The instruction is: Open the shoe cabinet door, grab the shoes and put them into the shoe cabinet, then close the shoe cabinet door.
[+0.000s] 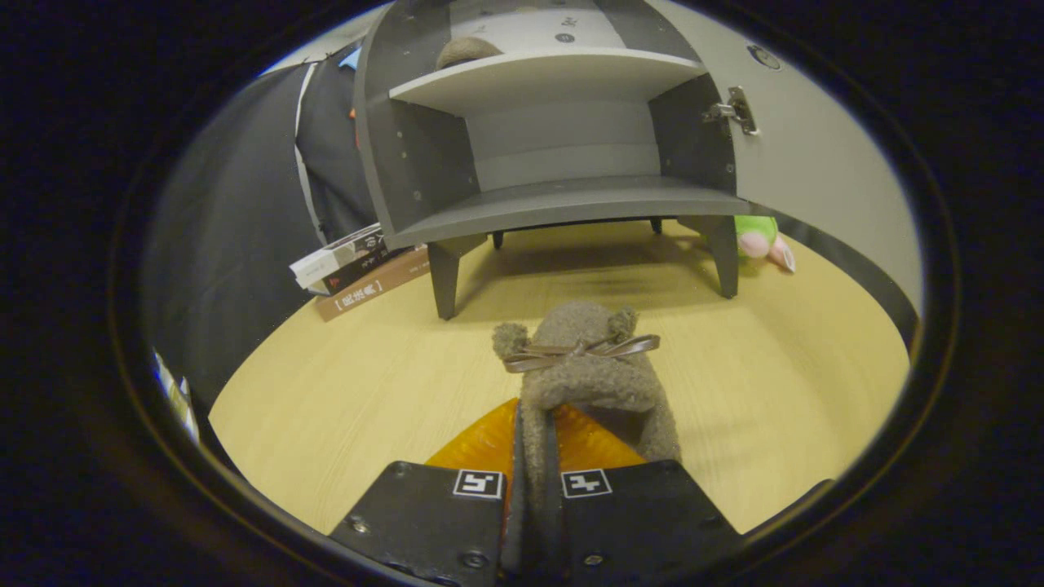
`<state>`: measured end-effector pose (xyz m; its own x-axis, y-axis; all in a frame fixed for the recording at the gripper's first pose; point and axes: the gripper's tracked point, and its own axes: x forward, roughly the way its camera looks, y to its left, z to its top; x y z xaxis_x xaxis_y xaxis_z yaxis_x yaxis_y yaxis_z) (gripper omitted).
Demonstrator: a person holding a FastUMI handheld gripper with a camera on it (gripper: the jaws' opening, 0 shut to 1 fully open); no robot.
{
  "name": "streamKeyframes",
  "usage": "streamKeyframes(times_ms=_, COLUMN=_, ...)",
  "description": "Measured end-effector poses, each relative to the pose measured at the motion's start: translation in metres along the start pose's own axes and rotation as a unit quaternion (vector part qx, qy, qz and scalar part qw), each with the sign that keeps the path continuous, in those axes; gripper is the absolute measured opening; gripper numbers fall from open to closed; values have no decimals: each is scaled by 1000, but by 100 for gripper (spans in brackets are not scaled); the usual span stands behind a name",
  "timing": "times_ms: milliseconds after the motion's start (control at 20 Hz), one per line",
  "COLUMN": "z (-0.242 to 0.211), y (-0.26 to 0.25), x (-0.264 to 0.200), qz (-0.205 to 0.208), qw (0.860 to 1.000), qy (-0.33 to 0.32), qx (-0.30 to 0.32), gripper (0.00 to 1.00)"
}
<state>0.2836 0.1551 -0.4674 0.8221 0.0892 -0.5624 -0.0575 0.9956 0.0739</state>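
— Currently, what is the claw (534,456) doing?

— Clenched on the shoe (583,371): both fingers pinch a fuzzy edge of it at the lower centre of the frame. The shoe, with a ribbon bow (579,350) across it, extends ahead of the fingers above the desk (342,408).

— And the cabinet (563,139)?

— Upper centre, on legs, door (824,171) swung open to the right. Lower shelf bare; a second shoe (466,50) sits on the upper shelf.

— Anything else?

— Books (359,269) stacked left of the cabinet; a plush toy (763,238) behind its right leg.
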Motion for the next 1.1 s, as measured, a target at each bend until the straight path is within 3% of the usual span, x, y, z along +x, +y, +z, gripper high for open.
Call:
streamKeyframes(times_ms=200, z=14, y=-2, x=-9, qz=-14, qw=1000, qy=-17, qx=13, gripper=12)
streamKeyframes(times_ms=550, z=66, y=14, x=-81, qz=21, qw=998, qy=-62, qx=-19, gripper=10)
streamKeyframes(times_ms=900, z=152, y=35, x=-163, qz=46, qw=989, qy=-137, qx=-23, gripper=10)
streamKeyframes(times_ms=1100, z=217, y=39, x=-213, qz=40, qw=978, qy=-200, qx=-37, gripper=10)
